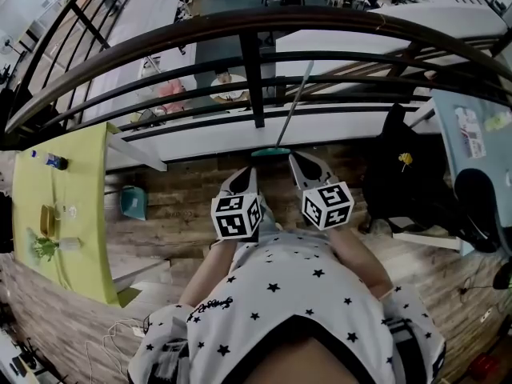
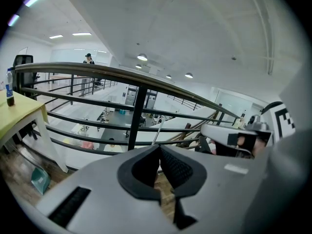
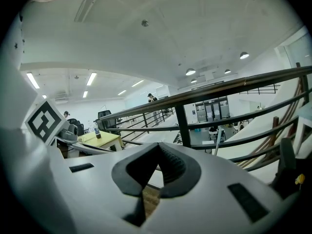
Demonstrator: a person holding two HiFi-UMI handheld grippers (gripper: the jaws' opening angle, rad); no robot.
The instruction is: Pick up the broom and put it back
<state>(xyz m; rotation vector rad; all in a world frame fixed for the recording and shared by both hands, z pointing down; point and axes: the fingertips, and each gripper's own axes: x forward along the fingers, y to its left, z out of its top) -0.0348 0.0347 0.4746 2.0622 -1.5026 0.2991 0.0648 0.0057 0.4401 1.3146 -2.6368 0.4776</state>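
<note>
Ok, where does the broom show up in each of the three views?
Head view: the broom leans against the railing at upper centre, just right of the black railing post.
Left gripper view: its pale handle is at centre, right of the post.
Right gripper view: the handle is right of the post.
Shared landmark: that post.

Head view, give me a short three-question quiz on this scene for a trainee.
1. True or false: a gripper holds the grey-handled, teal-headed broom.
2. The broom's head rests: A on the wooden floor by the black metal railing; B on a table; C on a chair.
3. Fill in: the left gripper and right gripper both have jaws ___.
Key: 1 false; 2 A; 3 shut.
</note>
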